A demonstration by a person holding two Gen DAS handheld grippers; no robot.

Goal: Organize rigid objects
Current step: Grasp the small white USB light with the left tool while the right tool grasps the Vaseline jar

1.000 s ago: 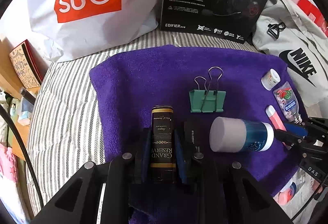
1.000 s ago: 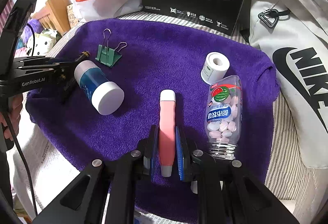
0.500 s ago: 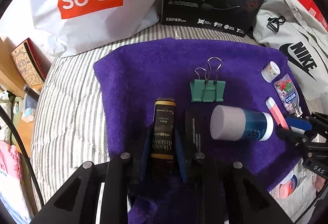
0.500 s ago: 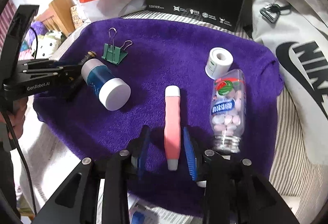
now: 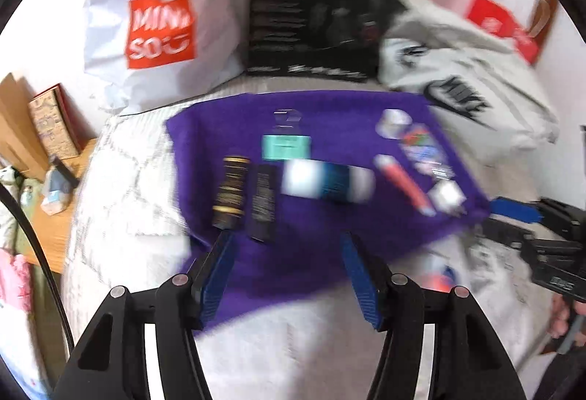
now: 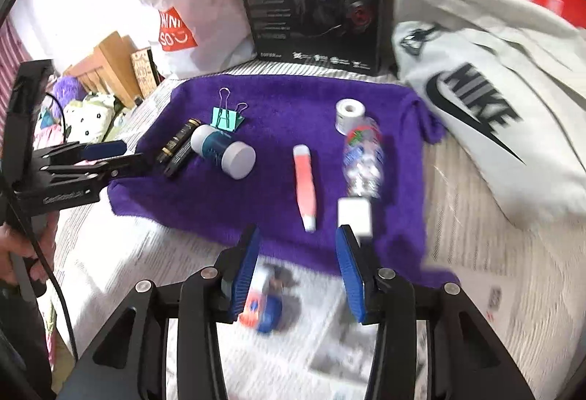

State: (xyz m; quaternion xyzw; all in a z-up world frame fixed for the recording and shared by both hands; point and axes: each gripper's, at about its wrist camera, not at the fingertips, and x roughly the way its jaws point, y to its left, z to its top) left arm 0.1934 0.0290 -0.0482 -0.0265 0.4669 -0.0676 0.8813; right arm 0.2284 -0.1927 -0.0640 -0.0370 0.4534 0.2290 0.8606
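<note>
Item: purple terry towel point(image 6: 278, 180) on a striped bed, holding the rigid objects in a row. My left gripper point(image 5: 285, 272) has just been opening, jaws apart with nothing between them; the dark gold-banded tube point(image 5: 230, 191) lies free at its 11 o'clock, touching a flat black case point(image 5: 262, 202). My right gripper point(image 6: 296, 275) has likewise just been opening and holds nothing; the slim pink-and-white plastic stick point(image 6: 306, 186) rests at its 12 o'clock. Centre: smooth blue-and-white cylinder point(image 6: 223, 151) lying on its side, likely to roll; teal metal binder clip point(image 6: 227, 118) at its 11 o'clock. Right end: clear candy bottle point(image 6: 362, 162), small white cap-shaped pot point(image 6: 349, 116), white square block point(image 6: 355, 217). I judge both placements done; I should lift clear without brushing the pile. A blurred orange-and-blue item point(image 6: 262, 312) lies off the towel, perhaps next.
</note>
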